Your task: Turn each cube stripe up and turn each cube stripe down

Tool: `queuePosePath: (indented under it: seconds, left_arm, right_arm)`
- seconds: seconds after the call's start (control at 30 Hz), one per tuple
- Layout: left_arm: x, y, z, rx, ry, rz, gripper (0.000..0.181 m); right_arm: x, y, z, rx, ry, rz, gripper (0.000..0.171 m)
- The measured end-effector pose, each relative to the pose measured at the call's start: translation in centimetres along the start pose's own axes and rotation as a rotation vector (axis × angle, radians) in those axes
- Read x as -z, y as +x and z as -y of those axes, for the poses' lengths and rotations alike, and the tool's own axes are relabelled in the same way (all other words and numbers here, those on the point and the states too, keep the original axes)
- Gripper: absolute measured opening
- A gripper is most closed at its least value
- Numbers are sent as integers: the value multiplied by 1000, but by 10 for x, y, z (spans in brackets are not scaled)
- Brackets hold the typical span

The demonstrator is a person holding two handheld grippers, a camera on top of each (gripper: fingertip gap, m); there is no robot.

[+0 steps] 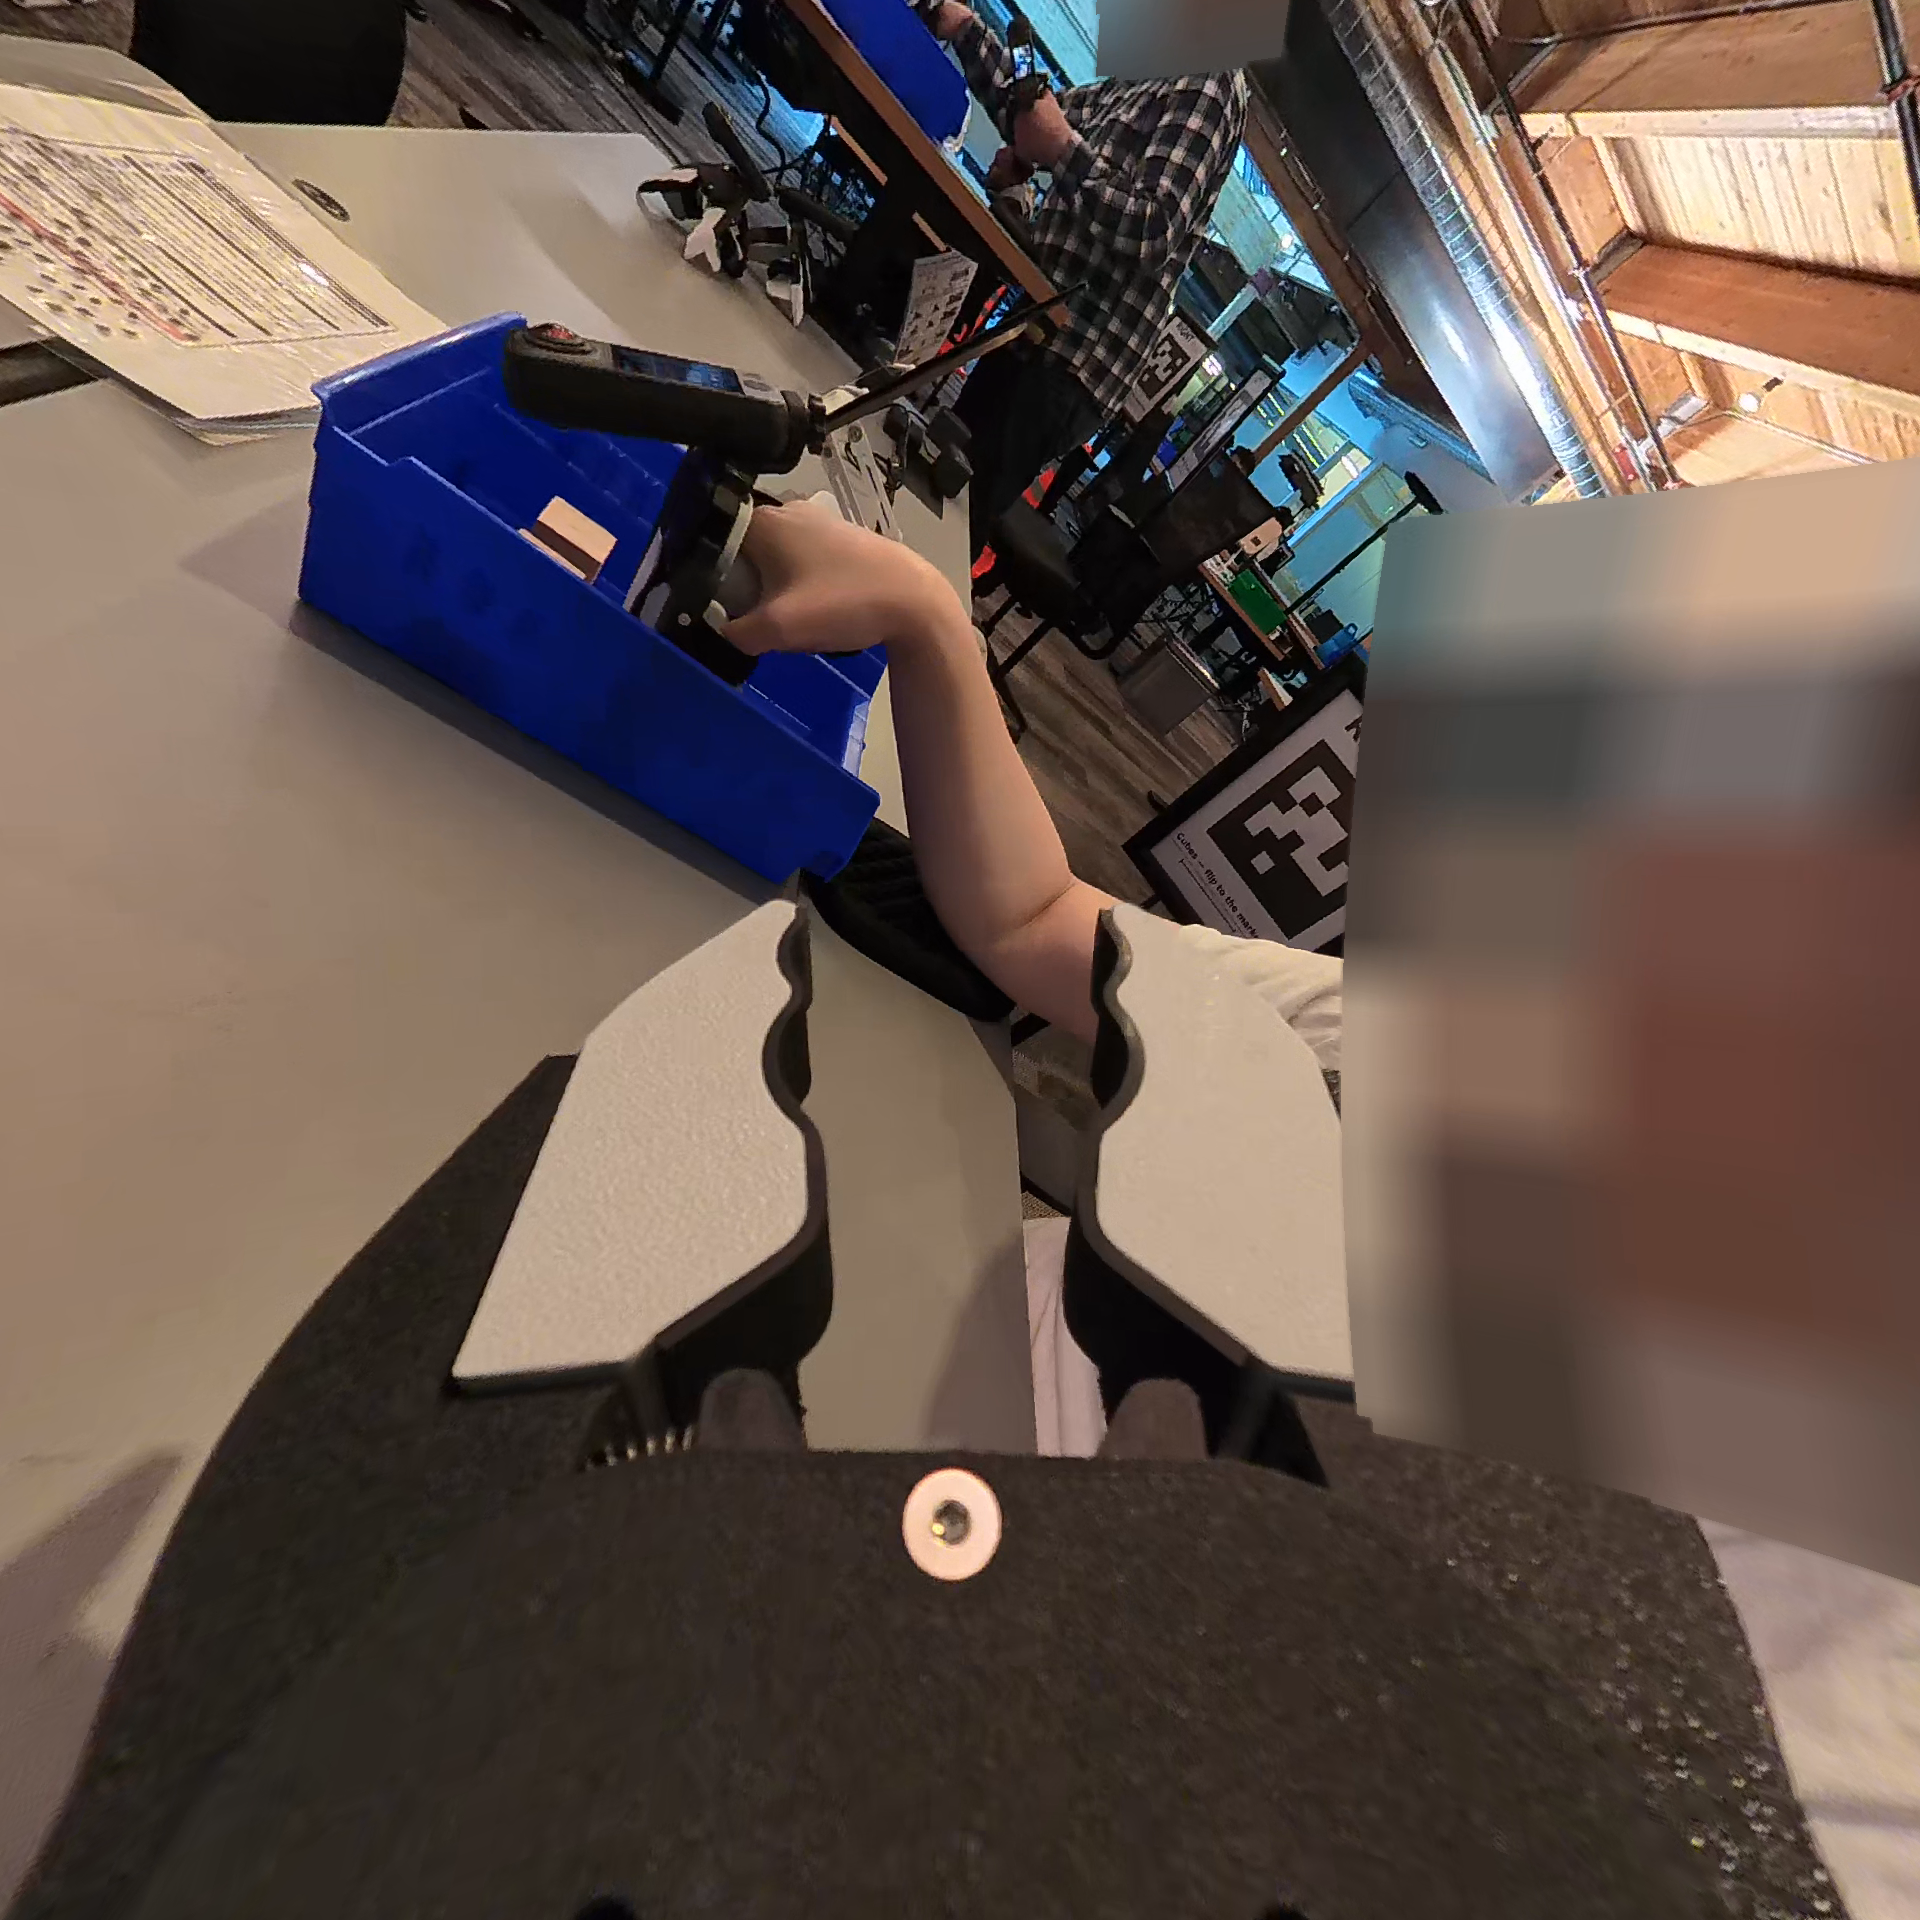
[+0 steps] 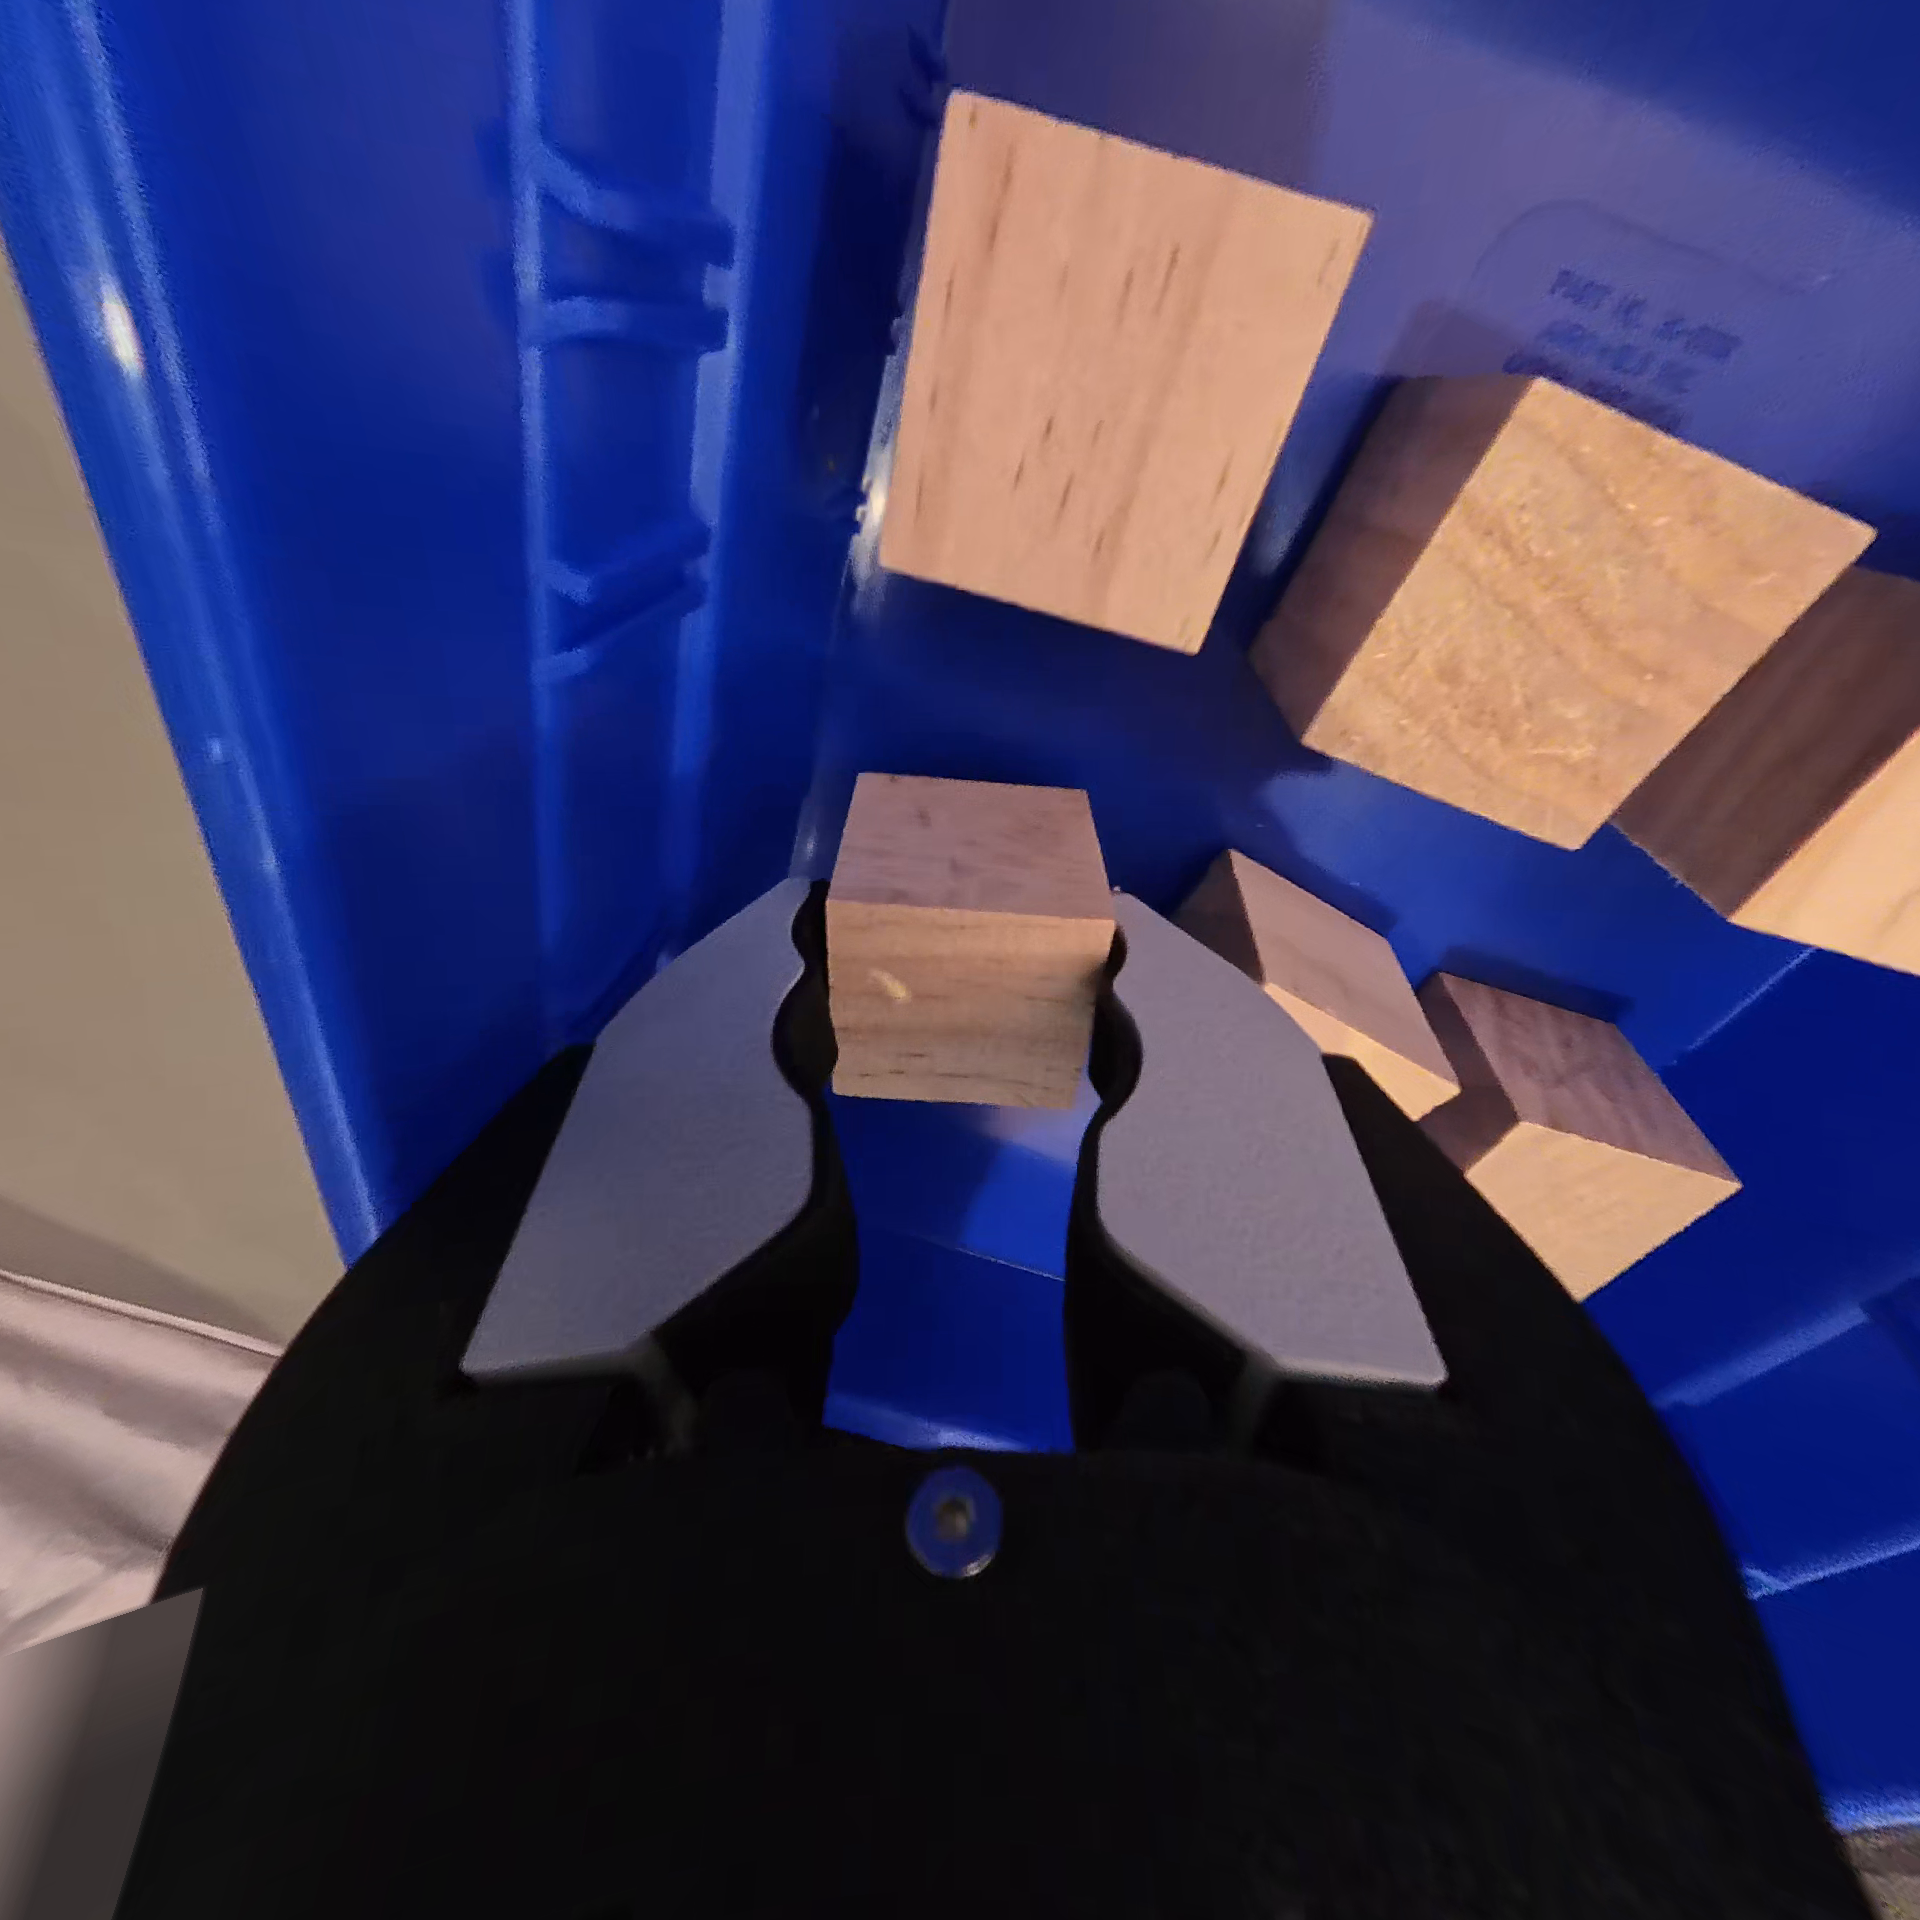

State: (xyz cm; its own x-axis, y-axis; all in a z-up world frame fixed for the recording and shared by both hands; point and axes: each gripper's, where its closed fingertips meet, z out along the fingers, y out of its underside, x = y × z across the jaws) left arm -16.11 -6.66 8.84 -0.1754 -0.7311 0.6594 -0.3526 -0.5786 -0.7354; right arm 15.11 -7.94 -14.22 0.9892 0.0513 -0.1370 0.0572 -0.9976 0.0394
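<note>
The cube you hold sits pinched between your right gripper's fingertips, inside the blue bin, lifted off its floor near the corner. Four more cubes lie beyond and to the right: a pale one, a two-tone one, and two nearer. Your left gripper hangs over the grey table, jaws apart and empty, well short of the bin.

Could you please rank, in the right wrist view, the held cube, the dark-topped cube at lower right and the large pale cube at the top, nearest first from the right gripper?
1. Held cube, clamped between the right gripper fingertips.
2. Dark-topped cube, right of the gripper.
3. Large pale cube, farthest, by the blue bin wall.
</note>
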Motion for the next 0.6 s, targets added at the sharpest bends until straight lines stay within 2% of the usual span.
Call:
queuePosePath:
  seconds: [0.2,0.33,0.47,0.6]
  left_arm:
    - [-3,0,-2,-1,-12,2,52]
    - [-3,1,-3,-2,-15,1,52]
    - [-3,2,-3,-3,-17,0,52]
    - [-3,2,-3,-6,-15,1,52]
  right_arm:
    - [1,-1,0,17,-8,22,47]
    - [15,-3,1,41,38,29,47]
    - [47,1,-8,64,121,-9,51]
    - [100,16,-18,73,345,-44,48]
